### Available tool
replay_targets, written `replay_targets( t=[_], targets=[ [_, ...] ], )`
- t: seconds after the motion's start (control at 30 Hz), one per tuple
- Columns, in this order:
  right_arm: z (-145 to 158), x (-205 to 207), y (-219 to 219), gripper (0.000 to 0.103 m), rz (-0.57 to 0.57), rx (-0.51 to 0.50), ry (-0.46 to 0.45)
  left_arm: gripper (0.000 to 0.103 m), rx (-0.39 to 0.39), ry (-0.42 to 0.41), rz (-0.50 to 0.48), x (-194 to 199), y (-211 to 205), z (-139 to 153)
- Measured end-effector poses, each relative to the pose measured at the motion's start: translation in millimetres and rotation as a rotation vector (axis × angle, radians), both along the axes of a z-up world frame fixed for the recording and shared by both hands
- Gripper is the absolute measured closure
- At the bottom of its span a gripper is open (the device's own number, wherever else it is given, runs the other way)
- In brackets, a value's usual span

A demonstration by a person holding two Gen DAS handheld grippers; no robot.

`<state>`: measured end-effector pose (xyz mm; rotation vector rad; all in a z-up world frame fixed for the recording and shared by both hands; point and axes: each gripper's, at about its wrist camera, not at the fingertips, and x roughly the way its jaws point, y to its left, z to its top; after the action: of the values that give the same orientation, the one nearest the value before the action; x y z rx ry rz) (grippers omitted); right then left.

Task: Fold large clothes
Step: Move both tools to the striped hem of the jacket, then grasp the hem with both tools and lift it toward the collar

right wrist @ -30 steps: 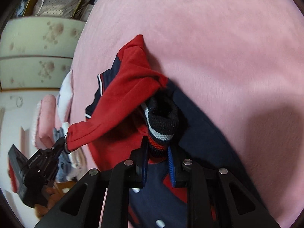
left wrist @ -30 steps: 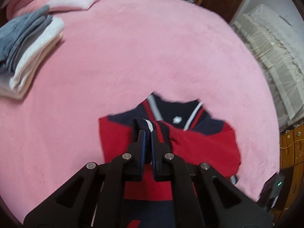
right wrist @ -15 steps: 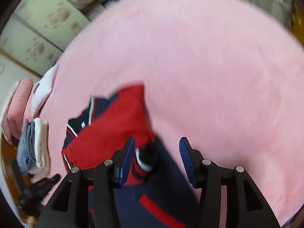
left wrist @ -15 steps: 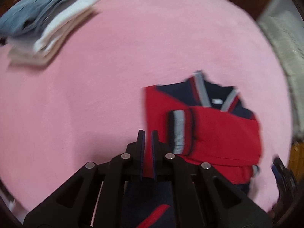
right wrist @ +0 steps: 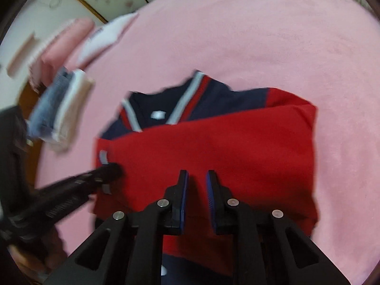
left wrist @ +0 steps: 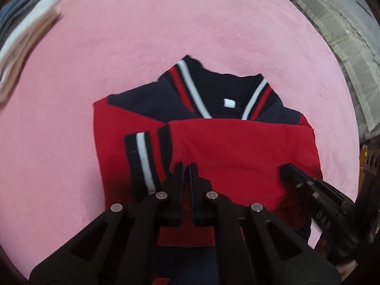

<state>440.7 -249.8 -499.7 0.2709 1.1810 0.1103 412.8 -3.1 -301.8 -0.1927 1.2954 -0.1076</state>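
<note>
A red and navy knit jacket (left wrist: pixel 237 147) lies on the pink bed cover, collar away from me, both red sleeves folded across its chest. A striped cuff (left wrist: pixel 144 156) lies on the left part. My left gripper (left wrist: pixel 186 166) is shut and empty, just above the sleeve beside the cuff. My right gripper (right wrist: pixel 197 174) hovers over the red sleeve (right wrist: pixel 213 147) with its jaws a little apart and nothing between them. Each gripper shows in the other's view: the right one (left wrist: pixel 308 190) at right, the left one (right wrist: pixel 104 173) at left.
A stack of folded clothes (left wrist: pixel 21 30) lies at the far left of the pink bed cover (left wrist: pixel 166 23); it also shows in the right wrist view (right wrist: pixel 59 104). A pink and white pillow (right wrist: pixel 95 38) lies behind it. A pale bundle (left wrist: pixel 344 23) sits off the bed's right edge.
Both grippers let go of the sleeve cuffs. The sleeves now lie flat across the jacket's chest. The right jaws have narrowed since opening, and both grippers sit low over the sleeves.
</note>
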Motion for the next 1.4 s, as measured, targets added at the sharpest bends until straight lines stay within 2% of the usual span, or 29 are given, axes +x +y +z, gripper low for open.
replay_targets(
  t=[0.03, 0.07, 0.1, 0.13, 0.17, 0.27, 0.4, 0.53, 0.6, 0.63, 0.67, 0.7, 0.73, 0.77, 0.9, 1.0, 1.07, 1.17, 1.23, 1.33, 1.4],
  targets=[
    [-1, -1, -6, 0.103, -0.025, -0.023, -0.006, 0.099, 0.001, 0.009, 0.0, 0, 5, -3],
    [0, -3, -16, 0.103, -0.062, -0.034, -0.019, 0.099, 0.031, 0.018, 0.005, 0, 8, -4],
    [1, -5, -24, 0.103, -0.103, -0.054, -0.03, 0.099, 0.041, 0.019, 0.007, -1, 10, -5],
    [3, -7, -36, 0.103, -0.167, -0.117, -0.036, 0.099, 0.053, 0.017, 0.016, -2, 14, -6],
    [5, -10, -45, 0.103, -0.196, -0.128, -0.04, 0.099, 0.053, 0.014, 0.027, -4, 19, -6],
    [9, -19, -77, 0.103, -0.297, -0.006, -0.036, 0.099, 0.015, -0.013, 0.071, -12, 35, 3],
    [26, -41, -101, 0.101, -0.346, 0.038, -0.054, 0.099, 0.037, -0.059, 0.113, -30, 57, 27],
    [53, -90, -114, 0.095, -0.378, 0.087, -0.065, 0.098, 0.064, -0.019, 0.119, -56, 81, 46],
    [61, -114, -116, 0.083, -0.37, 0.105, -0.042, 0.097, 0.09, 0.012, 0.099, -79, 92, 54],
    [63, -132, -124, 0.074, -0.356, 0.107, -0.032, 0.094, 0.098, 0.02, 0.091, -87, 97, 57],
    [61, -146, -127, 0.07, -0.342, 0.106, -0.021, 0.083, 0.107, 0.032, 0.079, -99, 101, 58],
    [57, -160, -125, 0.07, -0.321, 0.102, 0.005, 0.075, 0.11, 0.047, 0.074, -108, 103, 57],
    [54, -170, -125, 0.069, -0.305, 0.1, 0.033, 0.059, 0.109, 0.065, 0.073, -118, 104, 55],
    [51, -184, -125, 0.069, -0.288, 0.104, 0.075, 0.052, 0.106, 0.085, 0.076, -128, 106, 52],
    [32, -222, -114, 0.065, -0.247, 0.14, 0.207, 0.052, 0.122, 0.222, 0.044, -168, 105, 30],
    [21, -248, -104, 0.063, -0.224, 0.155, 0.274, 0.052, 0.095, 0.296, 0.026, -193, 105, 16],
    [12, -262, -99, 0.06, -0.217, 0.167, 0.306, 0.046, 0.057, 0.364, 0.018, -209, 106, 4],
    [0, -277, -93, 0.05, -0.222, 0.215, 0.351, 0.035, -0.015, 0.465, 0.014, -225, 108, -15],
    [-3, -284, -86, 0.048, -0.192, 0.222, 0.368, 0.033, -0.036, 0.485, 0.025, -228, 110, -22],
    [-14, -287, -72, 0.047, -0.138, 0.176, 0.366, 0.03, -0.076, 0.502, 0.026, -227, 113, -28],
    [-26, -275, -61, 0.047, -0.115, 0.16, 0.369, 0.03, -0.096, 0.528, 0.01, -225, 114, -32]
  ],
)
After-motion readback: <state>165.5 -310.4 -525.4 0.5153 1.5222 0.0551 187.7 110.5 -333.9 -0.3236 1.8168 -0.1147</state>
